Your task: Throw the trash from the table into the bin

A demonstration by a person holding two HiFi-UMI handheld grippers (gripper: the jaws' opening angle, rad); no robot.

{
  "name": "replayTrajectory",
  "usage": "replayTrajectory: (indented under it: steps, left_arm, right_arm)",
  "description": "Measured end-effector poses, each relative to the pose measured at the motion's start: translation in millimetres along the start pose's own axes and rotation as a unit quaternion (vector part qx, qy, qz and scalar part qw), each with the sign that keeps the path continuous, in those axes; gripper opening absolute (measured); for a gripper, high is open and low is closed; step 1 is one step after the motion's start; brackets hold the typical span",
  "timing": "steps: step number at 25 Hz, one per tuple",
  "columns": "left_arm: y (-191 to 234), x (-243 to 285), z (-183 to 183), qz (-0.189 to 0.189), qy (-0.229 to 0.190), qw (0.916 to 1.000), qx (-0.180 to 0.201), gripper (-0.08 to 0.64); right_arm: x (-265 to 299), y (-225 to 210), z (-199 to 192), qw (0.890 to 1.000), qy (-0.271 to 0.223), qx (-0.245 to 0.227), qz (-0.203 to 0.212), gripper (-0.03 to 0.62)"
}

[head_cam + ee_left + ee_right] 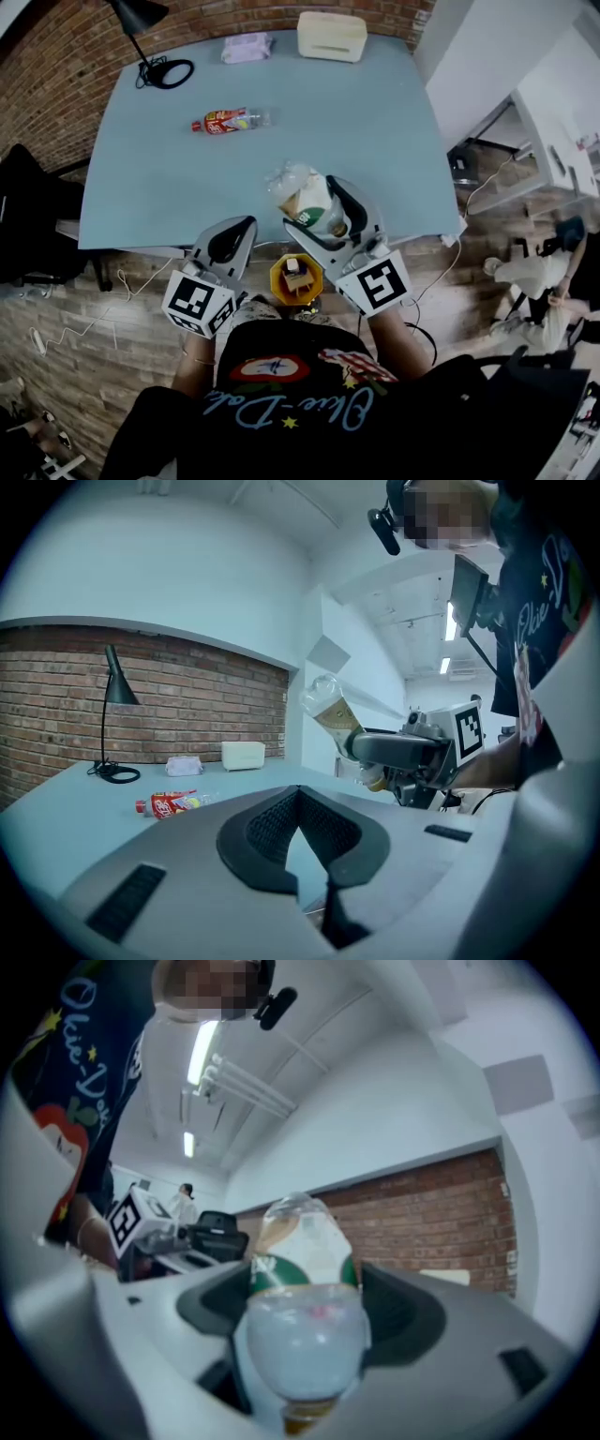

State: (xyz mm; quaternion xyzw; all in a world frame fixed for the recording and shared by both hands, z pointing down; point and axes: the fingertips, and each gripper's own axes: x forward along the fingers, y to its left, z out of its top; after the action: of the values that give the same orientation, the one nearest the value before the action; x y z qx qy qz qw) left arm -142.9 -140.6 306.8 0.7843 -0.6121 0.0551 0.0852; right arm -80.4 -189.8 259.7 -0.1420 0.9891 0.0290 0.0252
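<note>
My right gripper [324, 219] is shut on a clear plastic bottle with a green label [309, 201], held over the table's near edge. In the right gripper view the bottle [305, 1312] fills the space between the jaws, its base toward the camera. My left gripper [240, 227] is shut and empty, beside the right one; its pads [281, 822] meet at the tips. A small orange bin [294, 277] with scraps inside stands on the floor below, between the two grippers. A second bottle with a red label [228, 121] lies on the blue table [375, 131], also visible in the left gripper view [169, 804].
At the table's far edge are a black desk lamp [165, 71], a pack of wipes [247, 47] and a cream tissue box [331, 36]. A black chair [28, 225] stands at the left. Cables run across the brick floor; white furniture [553, 122] is at right.
</note>
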Motion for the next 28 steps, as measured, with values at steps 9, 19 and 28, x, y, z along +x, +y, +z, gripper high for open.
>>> replayTrajectory:
  steps: [9, 19, 28]
  left_arm:
    - [8, -27, 12, -0.009, -0.012, 0.9999, 0.000, 0.008]
    - [11, -77, 3, -0.007, -0.021, 0.9997, -0.007, 0.008]
    - [-14, -115, -16, -0.029, -0.026, 0.9991, -0.019, 0.008]
  right_arm:
    - [2, 22, 9, 1.000, 0.008, 0.003, -0.019, 0.374]
    - [-7, 57, 7, 0.999, 0.023, -0.007, -0.036, 0.374]
    - [-43, 87, 2, 0.997, 0.047, -0.004, -0.067, 0.374]
